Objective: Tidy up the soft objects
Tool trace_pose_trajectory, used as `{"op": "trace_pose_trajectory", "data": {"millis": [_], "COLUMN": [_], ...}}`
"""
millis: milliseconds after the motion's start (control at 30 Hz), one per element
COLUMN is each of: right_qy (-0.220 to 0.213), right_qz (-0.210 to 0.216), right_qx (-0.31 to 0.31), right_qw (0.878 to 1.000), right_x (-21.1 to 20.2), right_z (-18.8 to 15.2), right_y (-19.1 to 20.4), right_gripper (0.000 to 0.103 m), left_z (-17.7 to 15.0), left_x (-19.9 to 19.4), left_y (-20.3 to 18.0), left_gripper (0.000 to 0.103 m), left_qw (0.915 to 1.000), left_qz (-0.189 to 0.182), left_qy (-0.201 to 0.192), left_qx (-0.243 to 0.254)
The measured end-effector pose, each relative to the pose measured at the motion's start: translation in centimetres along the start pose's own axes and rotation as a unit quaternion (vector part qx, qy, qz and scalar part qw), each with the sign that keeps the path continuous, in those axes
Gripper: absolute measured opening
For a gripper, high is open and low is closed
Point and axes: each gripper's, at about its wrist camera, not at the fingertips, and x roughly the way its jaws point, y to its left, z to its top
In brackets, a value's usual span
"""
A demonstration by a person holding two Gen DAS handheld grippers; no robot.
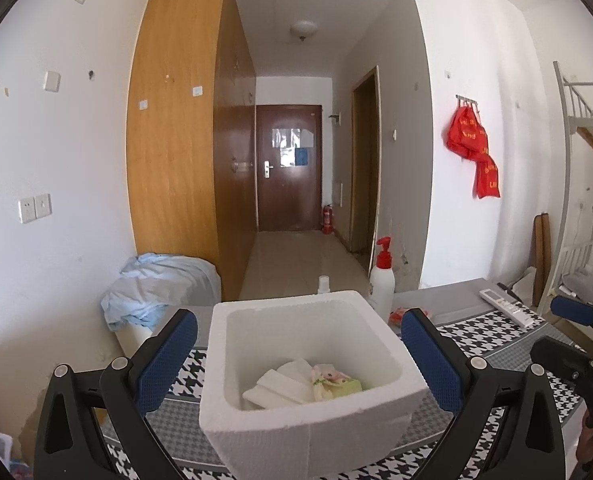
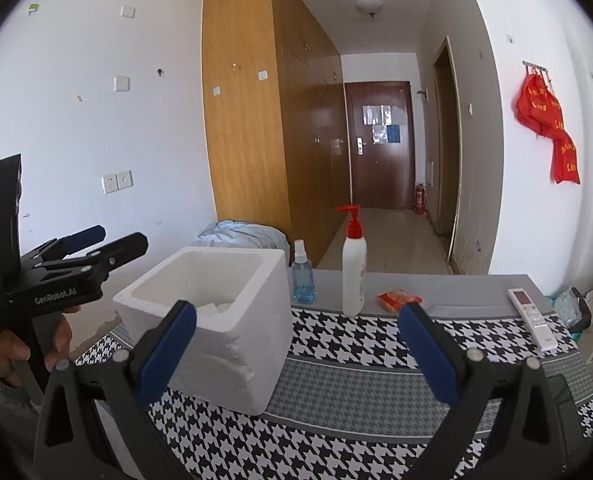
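Lotion bottle (image 2: 354,264), spray bottle (image 2: 302,276) (blue) beside foam box (image 2: 216,320).

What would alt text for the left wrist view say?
Open left tongs straddle a white foam box holding folded white cloths and a floral item, on a houndstooth table. Behind stand a pump bottle, wardrobe and door.

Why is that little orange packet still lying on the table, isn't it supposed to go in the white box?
Good spot. The orange packet lies alone on the table, beside the lotion bottle, while other soft things already sit inside the foam box. Both the left gripper and right gripper are open and empty. Nothing looks spilled or broken.
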Motion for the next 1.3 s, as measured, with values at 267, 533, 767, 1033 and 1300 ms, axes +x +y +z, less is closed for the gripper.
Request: {"op": "trace_pose_trajectory", "data": {"millis": [267,533,767,1033,1300], "right_qy": [-0.012,-0.021,-0.028,-0.039,-0.051], "right_qz": [-0.002,-0.010,-0.012,-0.011,-0.009], "right_qx": [-0.005,-0.010,-0.015,-0.019,-0.016], "right_qw": [1.000,1.000,0.999,0.999,0.999], "right_x": [-1.6,-2.9,-4.1,-5.4,-6.3], "right_z": [0.1,-0.2,-0.4,-1.1,-2.5], "right_y": [0.5,1.0,1.6,2.2,2.3], "right_gripper": [0.102,0.102,0.102,0.102,0.102], "left_z": [-0.4,-0.8,-1.5,-2.2,-4.0], "left_x": [-2.2,-3.1,-4.3,-6.0,-7.8], "left_y": [-0.5,-0.8,-1.0,-1.1,-1.0], "left_gripper": [0.102,0.102,0.102,0.102,0.102], "left_qw": [0.9999,0.9998,0.9997,0.9994,0.9988], "left_qz": [-0.001,-0.006,-0.011,-0.006,0.001], "left_qy": [-0.012,-0.016,-0.020,-0.033,-0.049], "left_qx": [0.002,0.006,0.007,0.004,-0.004]}}
